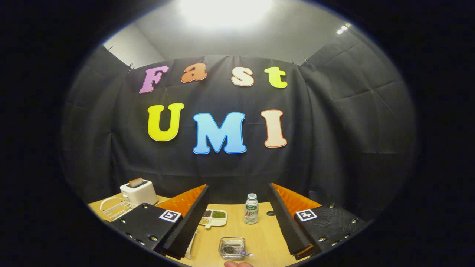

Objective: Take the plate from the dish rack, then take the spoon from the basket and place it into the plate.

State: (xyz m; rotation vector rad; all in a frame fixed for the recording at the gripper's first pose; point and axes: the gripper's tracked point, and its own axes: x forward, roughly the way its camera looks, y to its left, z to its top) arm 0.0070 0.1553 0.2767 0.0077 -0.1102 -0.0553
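on the far left of the light wooden table (259, 233) a round white plate stands on edge in a thin wire dish rack (115, 209), beyond the outer side of the left finger. just behind the rack sits a white boxy toaster (139, 192) with a slice of browned bread (135, 182) poking out of its top.

the gripper (237, 222) is held level and fairly high over the near part of the table, looking straight ahead at the booth's dark cloth wall, its two fingers spread wide apart with nothing between their pads; it is released and grasps nothing.

next to the left finger's tip lies a white divided tray (214, 218) holding small portions of dark, green and pale grains. further right, about midway between the fingers and beyond them, a small white plastic bottle with a green label (251, 209) stands upright.

nearer than the bottle, between the fingers, sits a small square wire-mesh basket (232, 247); something dark lies in it and a slim handle, seemingly the spoon (243, 253), sticks out over its right rim. just below the basket a fingertip of a person's hand (237, 264) peeks in, near the basket but apart from it.
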